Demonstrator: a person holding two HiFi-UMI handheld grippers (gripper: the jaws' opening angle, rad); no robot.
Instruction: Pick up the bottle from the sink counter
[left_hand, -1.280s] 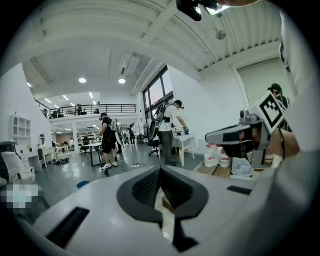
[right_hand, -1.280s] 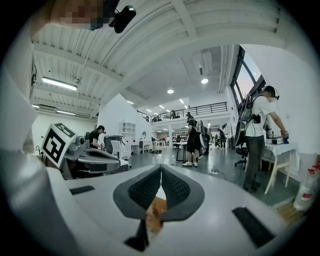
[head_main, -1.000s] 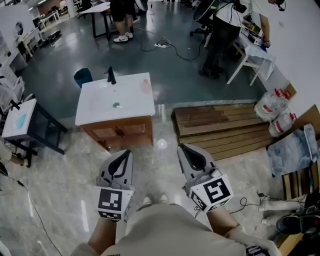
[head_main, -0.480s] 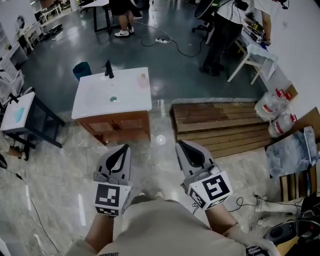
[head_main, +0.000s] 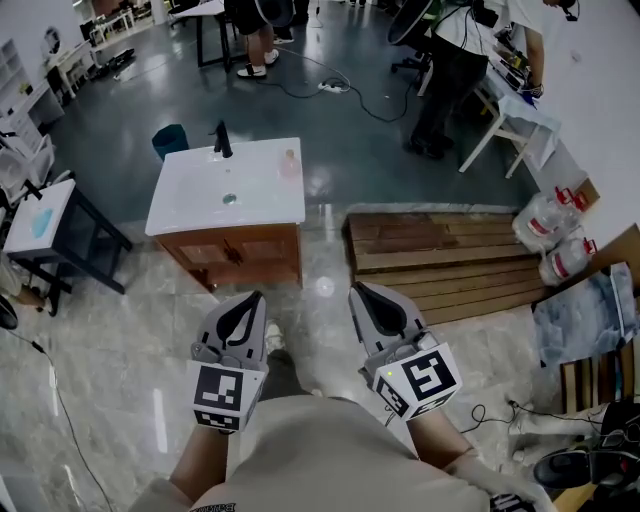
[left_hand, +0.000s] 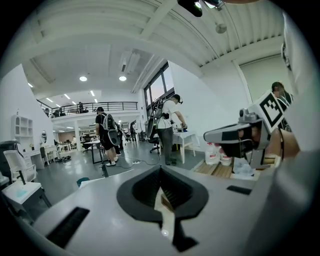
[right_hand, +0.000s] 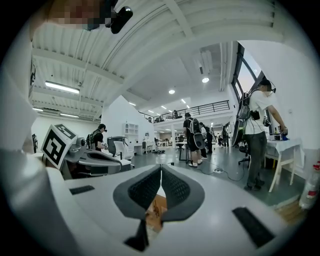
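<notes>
I hold my two forearms forward from the bottom edge of the head view, side by side and a little apart, above the pale stone floor (head_main: 130, 330). The left gripper (head_main: 256, 298) and the right gripper (head_main: 356, 290) both point ahead, toward the sink counter (head_main: 190, 215), and their tips lean slightly toward each other. Each one carries one marker cube, so I count two: the left cube (head_main: 220, 396) and the right cube (head_main: 420, 380).

In the left gripper view the two jaws are pressed together along one line and nothing stands between them. The right gripper view shows the same: jaws together, empty.

There is one bottle (head_main: 290, 163), small and pinkish. It stands upright on the white top of the sink counter, near the far right corner, well apart from both grippers. On the same top I see one black faucet (head_main: 222, 140) at the far edge and one round drain (head_main: 229, 199) in the middle. Under the top is one wooden cabinet (head_main: 240, 256).

To the right of the counter lies one wooden pallet (head_main: 440, 255), and beside its right end stand two big plastic jugs (head_main: 545, 216). Left of the counter is one small dark-framed table (head_main: 35, 225), and behind the counter is one teal bin (head_main: 170, 140).
</notes>
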